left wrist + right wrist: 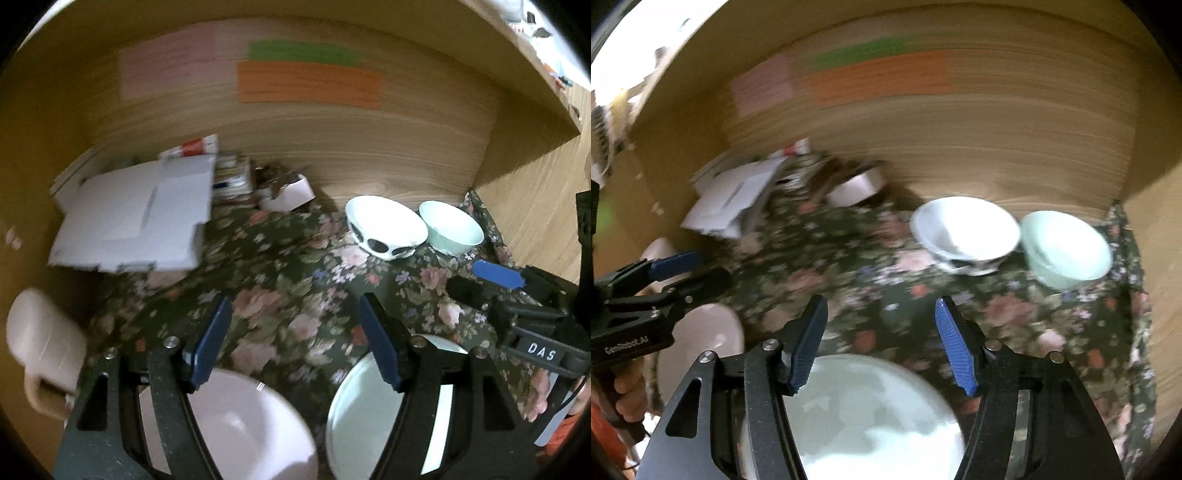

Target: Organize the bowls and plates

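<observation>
A white bowl with black spots (386,229) (964,232) and a pale green bowl (452,227) (1065,249) stand side by side at the back right of the floral tablecloth (288,280). A pink plate (236,424) (701,339) lies near left and a pale green plate (365,413) (871,417) near right. My left gripper (295,339) is open and empty, above the cloth between the two plates. My right gripper (881,343) is open and empty, above the far edge of the green plate; it also shows in the left wrist view (495,277).
A white cardboard box (136,218), stacked small items and a white tape holder (291,194) crowd the back left. A pink mug (44,347) stands at the left edge. A wooden wall (332,147) closes the back, with a wooden side panel on the right.
</observation>
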`<act>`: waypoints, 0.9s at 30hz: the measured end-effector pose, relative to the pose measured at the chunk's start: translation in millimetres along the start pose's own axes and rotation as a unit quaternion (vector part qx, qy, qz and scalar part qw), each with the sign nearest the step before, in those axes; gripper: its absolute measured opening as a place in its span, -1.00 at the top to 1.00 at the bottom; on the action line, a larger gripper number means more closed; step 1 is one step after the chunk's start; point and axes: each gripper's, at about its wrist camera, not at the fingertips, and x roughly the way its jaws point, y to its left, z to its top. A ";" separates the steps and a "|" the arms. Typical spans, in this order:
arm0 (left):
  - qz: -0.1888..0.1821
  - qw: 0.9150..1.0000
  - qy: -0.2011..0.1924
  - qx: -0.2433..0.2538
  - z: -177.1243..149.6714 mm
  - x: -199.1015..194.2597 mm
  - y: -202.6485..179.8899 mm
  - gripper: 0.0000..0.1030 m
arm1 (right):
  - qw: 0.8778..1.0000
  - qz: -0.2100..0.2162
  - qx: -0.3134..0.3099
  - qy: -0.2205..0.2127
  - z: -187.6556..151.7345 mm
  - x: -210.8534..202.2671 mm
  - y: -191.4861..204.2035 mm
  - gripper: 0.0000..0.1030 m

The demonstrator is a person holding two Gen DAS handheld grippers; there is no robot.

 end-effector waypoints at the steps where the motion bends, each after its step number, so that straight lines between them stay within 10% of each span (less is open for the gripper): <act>1: -0.002 1.000 0.002 0.003 4.3 6.9 -3.0 -0.38 | 1.000 -0.003 0.003 -0.001 1.5 2.0 -5.3 -0.11; 17: -0.023 0.999 0.048 0.000 53.8 114.1 -17.0 -0.38 | 0.994 -0.038 0.092 0.043 32.7 92.7 -90.9 -0.11; 27: -0.025 0.998 0.061 -0.007 55.2 135.3 -16.4 -0.38 | 0.989 -0.036 0.126 0.071 31.6 125.2 -107.0 0.28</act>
